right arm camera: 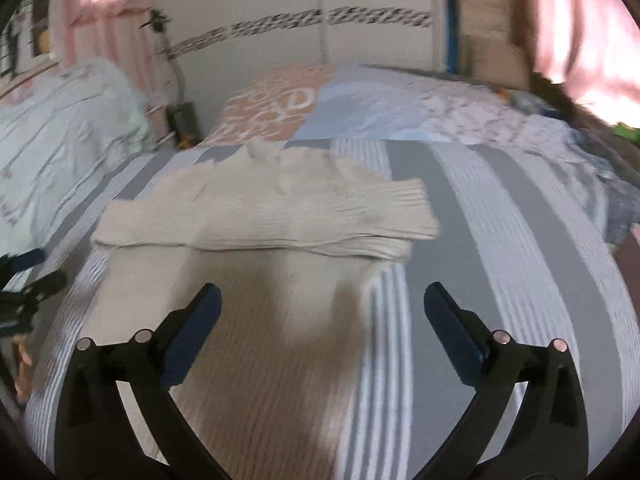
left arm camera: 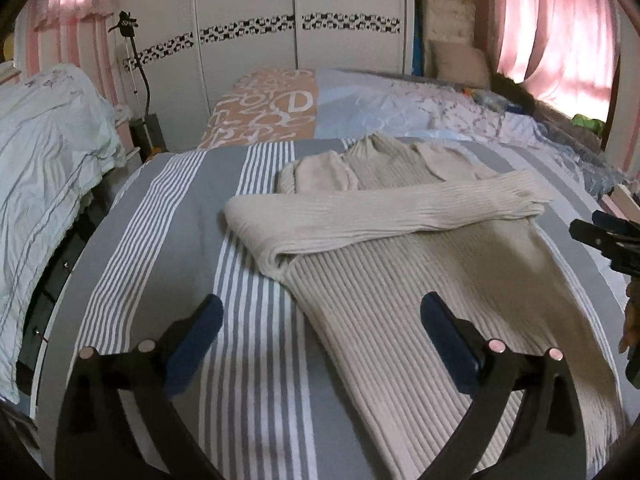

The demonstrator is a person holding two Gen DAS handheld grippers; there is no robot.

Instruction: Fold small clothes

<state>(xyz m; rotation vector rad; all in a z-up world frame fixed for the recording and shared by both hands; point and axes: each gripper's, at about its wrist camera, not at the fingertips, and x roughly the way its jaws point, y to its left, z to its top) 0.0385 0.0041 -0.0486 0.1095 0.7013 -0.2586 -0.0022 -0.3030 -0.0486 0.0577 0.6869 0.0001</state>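
Two grippers, left (left arm camera: 322, 320) and right (right arm camera: 322, 312), jaws spread wide, empty. Ribbed beige sweater (left arm camera: 400, 300) flat on striped bed cover (left arm camera: 140, 240), sleeve (left arm camera: 380, 212) folded across at 12 o'clock. Judged next: seize hem near 6 o'clock, fold upward.

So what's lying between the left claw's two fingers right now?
Striped grey-and-white bedsheet and the beige ribbed sweater's edge, in the left wrist view.

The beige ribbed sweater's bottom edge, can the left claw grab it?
Probably yes. The left claw is open and empty, hovering over the beige ribbed sweater on the grey-and-white striped bedcover. Nothing lies between its fingers and the near hem, and the right claw is off to the side.
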